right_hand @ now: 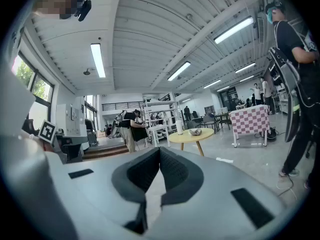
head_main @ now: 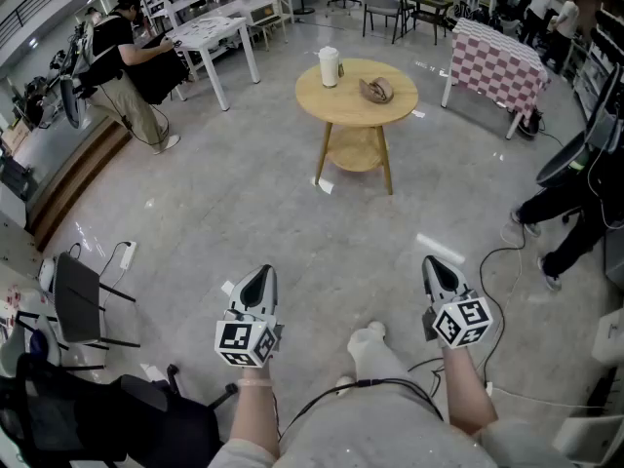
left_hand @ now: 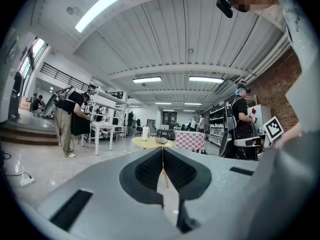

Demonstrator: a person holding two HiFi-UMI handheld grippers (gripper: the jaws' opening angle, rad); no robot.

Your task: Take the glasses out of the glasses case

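At the bottom of the head view, the left gripper (head_main: pixel 261 275) and the right gripper (head_main: pixel 435 265) are held out side by side above the grey floor (head_main: pixel 244 213), well apart from each other, each ending in a narrow point. In the upper middle of the frame stands a round wooden table (head_main: pixel 341 107), far from both grippers. The glasses case (head_main: pixel 375 90) lies on its top, right of centre, with a white cup (head_main: pixel 329 66) upright near the left edge; whether the case is open is too small to tell. A table under a checked cloth (head_main: pixel 497 61) stands at the upper right. A person in a black top (head_main: pixel 125 52) bends over a white table (head_main: pixel 210 29) at the upper left, and a black chair (head_main: pixel 78 300) stands at the lower left.

In the left gripper view, the two jaws meet along a thin line in the centre of the frame, pressed together with nothing between them. Just above their tips, small in the distance, are the round wooden table, the white cup and the glasses case, with the checked cloth to the right of them. The right gripper's marker cube (left_hand: pixel 274 129) shows at the right edge.

In the right gripper view, the jaws are likewise together and empty. The round wooden table with the glasses case and white cup sits right of centre beyond them, and the checked cloth lies further right.
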